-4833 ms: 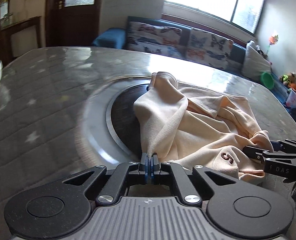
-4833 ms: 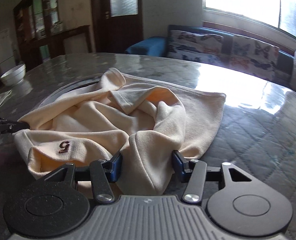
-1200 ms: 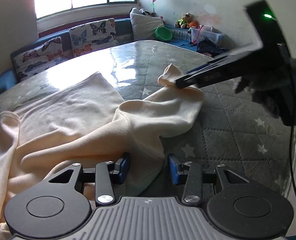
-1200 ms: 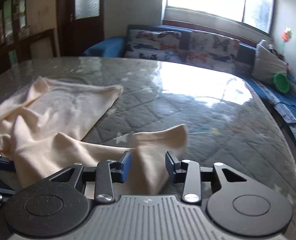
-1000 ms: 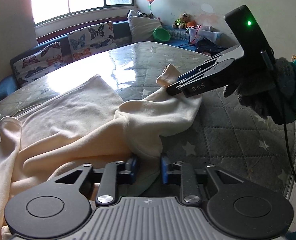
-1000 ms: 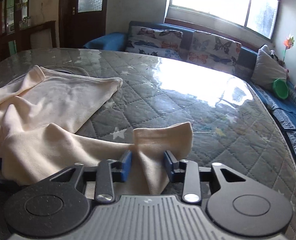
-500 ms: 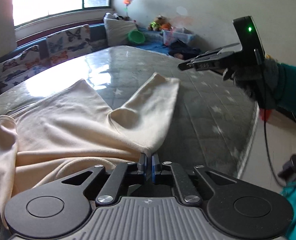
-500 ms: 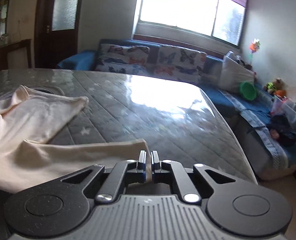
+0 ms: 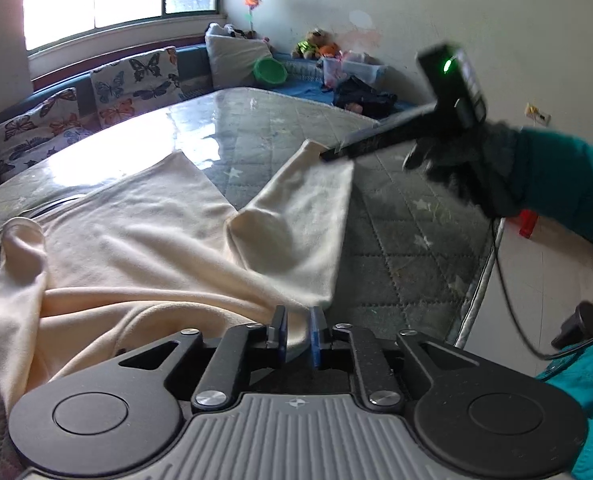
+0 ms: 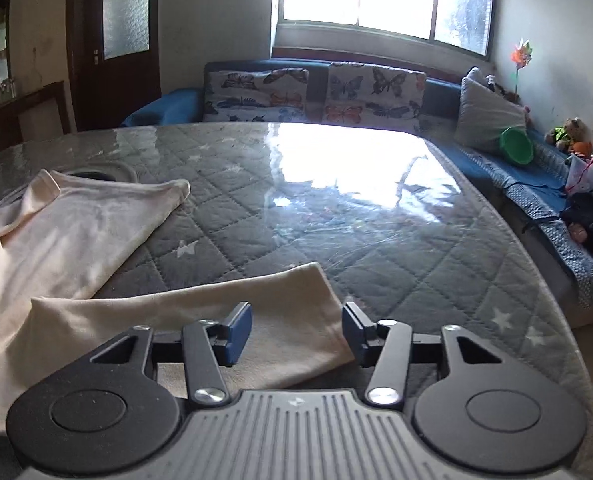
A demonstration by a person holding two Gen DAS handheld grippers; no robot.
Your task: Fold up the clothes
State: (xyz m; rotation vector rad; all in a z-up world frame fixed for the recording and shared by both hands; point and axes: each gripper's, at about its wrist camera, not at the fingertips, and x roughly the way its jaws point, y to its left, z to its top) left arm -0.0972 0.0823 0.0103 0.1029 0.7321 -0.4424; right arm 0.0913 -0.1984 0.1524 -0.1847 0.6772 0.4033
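Note:
A cream garment (image 9: 144, 240) lies spread on the quilted grey mattress (image 9: 396, 248). One leg or sleeve end lies flat toward the mattress edge (image 10: 232, 312). My left gripper (image 9: 296, 334) has its jaws a little apart with a fold of the cream cloth between them. My right gripper (image 10: 296, 330) is open just above the flat end of the cloth. In the left wrist view the right gripper (image 9: 336, 154) shows at the far corner of that end, held by a gloved hand.
The mattress edge (image 10: 548, 304) runs close on the right, with floor beyond it. A sofa with butterfly cushions (image 10: 316, 92) stands behind, a green bowl (image 10: 516, 146) and toys at the right. A dark round opening (image 10: 92, 174) lies at the garment's far left.
Both grippers were shut on the cloth half a second ago. Now the right gripper has opened wide and the cloth end lies flat. The left jaws have parted slightly.

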